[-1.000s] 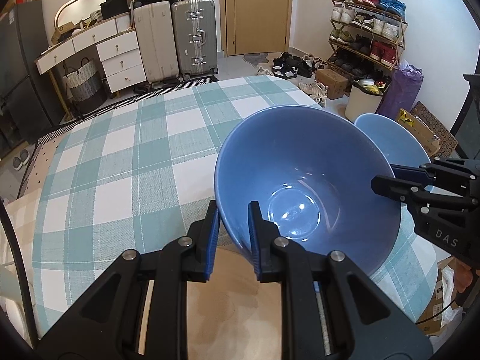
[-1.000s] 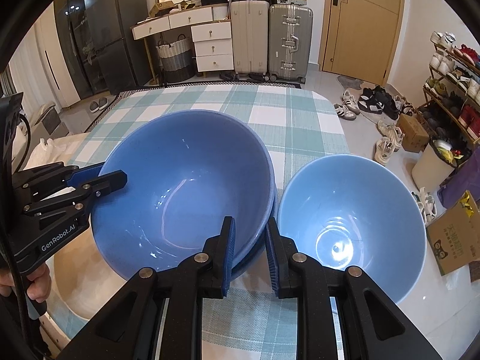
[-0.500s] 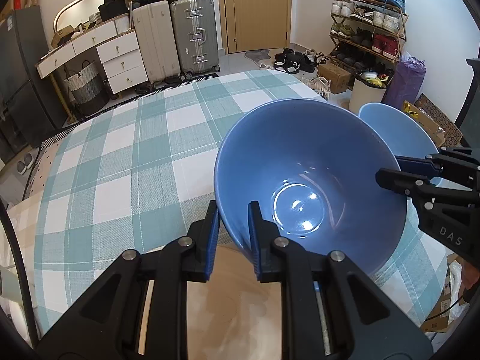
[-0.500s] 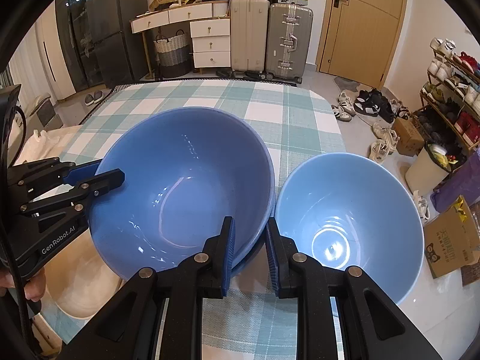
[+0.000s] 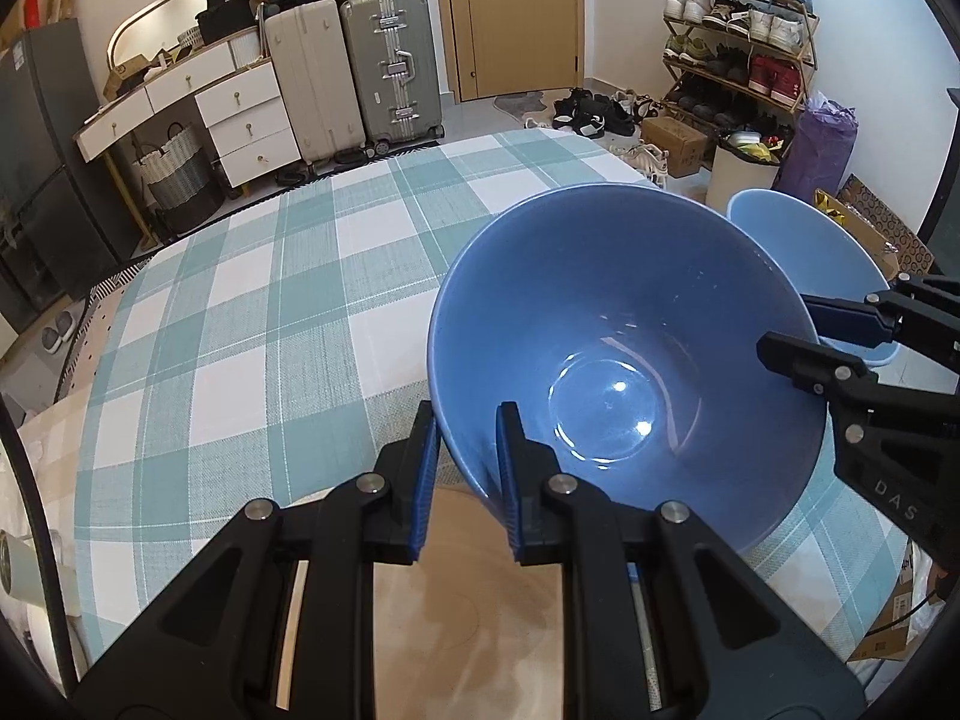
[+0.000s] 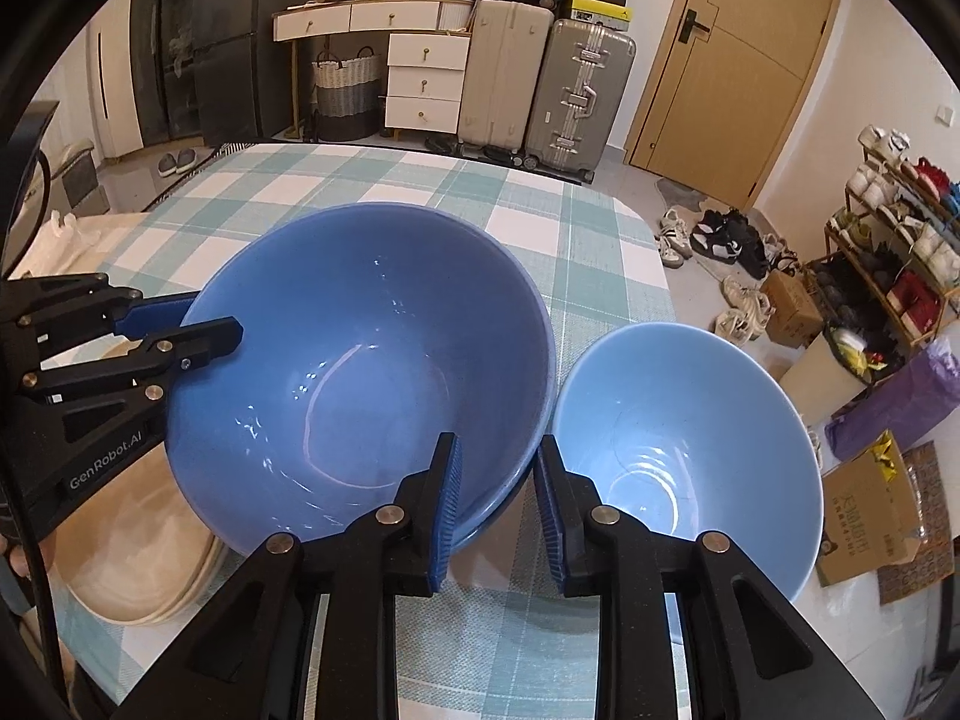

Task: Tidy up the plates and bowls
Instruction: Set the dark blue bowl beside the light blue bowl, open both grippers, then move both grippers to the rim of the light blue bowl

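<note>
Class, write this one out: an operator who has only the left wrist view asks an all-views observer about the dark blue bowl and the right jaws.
Operator: Is anything under the dark blue bowl that my left gripper pinches?
Observer: Yes. The right wrist view shows a second bowl, also dark blue, nested beneath it.
Operator: Is the right gripper clamped on it?
Observer: No. Its jaws are opening, with the rim between them and a gap showing.

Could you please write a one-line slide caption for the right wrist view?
Right gripper opening around the rim of the dark blue bowl, left gripper clamping its far rim, light blue bowl alongside.
</note>
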{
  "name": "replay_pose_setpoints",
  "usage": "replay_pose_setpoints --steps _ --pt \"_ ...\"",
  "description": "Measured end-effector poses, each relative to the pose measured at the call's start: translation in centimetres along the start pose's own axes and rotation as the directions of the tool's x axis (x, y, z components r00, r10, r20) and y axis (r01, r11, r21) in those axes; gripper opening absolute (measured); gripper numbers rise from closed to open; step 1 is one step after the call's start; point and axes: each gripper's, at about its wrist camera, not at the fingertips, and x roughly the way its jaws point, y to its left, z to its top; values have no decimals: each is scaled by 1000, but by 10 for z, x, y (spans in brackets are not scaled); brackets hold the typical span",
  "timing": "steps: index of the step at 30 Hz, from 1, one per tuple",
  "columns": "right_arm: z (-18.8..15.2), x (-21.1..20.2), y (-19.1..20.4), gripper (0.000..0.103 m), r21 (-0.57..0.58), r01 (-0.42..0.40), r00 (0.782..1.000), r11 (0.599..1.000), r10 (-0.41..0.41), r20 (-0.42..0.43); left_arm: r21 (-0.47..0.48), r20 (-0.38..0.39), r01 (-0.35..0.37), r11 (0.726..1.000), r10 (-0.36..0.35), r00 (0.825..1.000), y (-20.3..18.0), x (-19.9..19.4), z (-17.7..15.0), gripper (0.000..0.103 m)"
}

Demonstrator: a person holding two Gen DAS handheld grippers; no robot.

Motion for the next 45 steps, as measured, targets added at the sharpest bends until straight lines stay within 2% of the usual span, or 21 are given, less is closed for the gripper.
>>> replay_pose_setpoints --steps 23,28,31,36,38,42,44,45 --pt "-1 6 -7 26 7 -38 999 999 38 0 -2 -27 8 1000 -8 1000 6 14 -2 17" --pt "-1 7 -18 27 64 -99 995 993 99 1 -13 -34 28 1000 -28 999 10 15 -2 21" --pt "-1 8 -19 29 64 -106 994 992 106 0 -32 -36 44 999 -45 998 13 15 -2 29" --pt "-3 3 -18 41 54 -120 993 991 119 18 -50 -30 54 997 -56 998 14 7 -2 44" --pt "-3 -2 -17 52 46 -107 994 993 106 33 -59 -33 64 996 -66 997 15 5 -2 48" --pt "-1 -13 -20 62 51 -99 993 994 96 62 -71 -20 70 995 -72 997 16 -6 -2 66" --pt "0 -19 -24 78 66 -107 992 992 101 78 -78 -11 81 994 -82 997 16 -13 -1 71" --pt "0 -24 -26 80 75 -113 990 991 106 90 -81 -8 88 993 -89 996 15 -18 0 76"
